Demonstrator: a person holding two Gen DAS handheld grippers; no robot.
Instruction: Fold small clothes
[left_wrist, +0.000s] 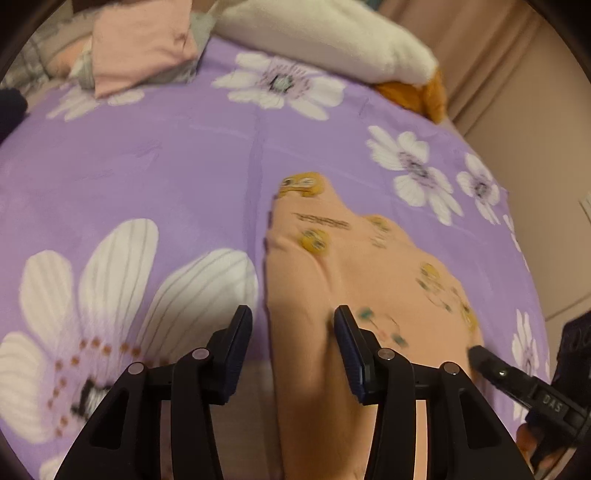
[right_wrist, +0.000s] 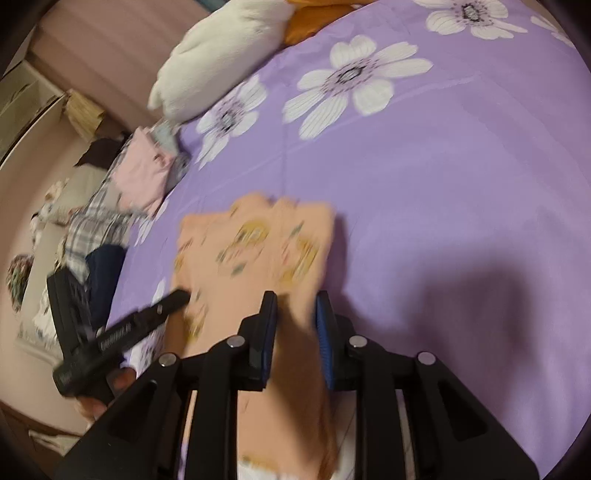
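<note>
A small peach garment (left_wrist: 354, 266) with yellow cartoon prints lies on the purple flowered bedsheet (left_wrist: 166, 155). My left gripper (left_wrist: 293, 332) is open, its jaws astride the garment's near left edge, with cloth between them. In the right wrist view the same garment (right_wrist: 258, 251) runs between the jaws of my right gripper (right_wrist: 295, 317), which are close together with a fold of the cloth between them. The left gripper's finger (right_wrist: 162, 306) shows at the garment's left side. The right gripper's finger (left_wrist: 487, 358) shows at the garment's right edge.
A folded pink garment (left_wrist: 140, 44) on a small stack lies at the far left of the bed. A white pillow (left_wrist: 325, 33) and an orange cushion (left_wrist: 421, 96) lie at the far edge. Plaid and dark clothes (right_wrist: 96, 229) lie beside the bed's left side.
</note>
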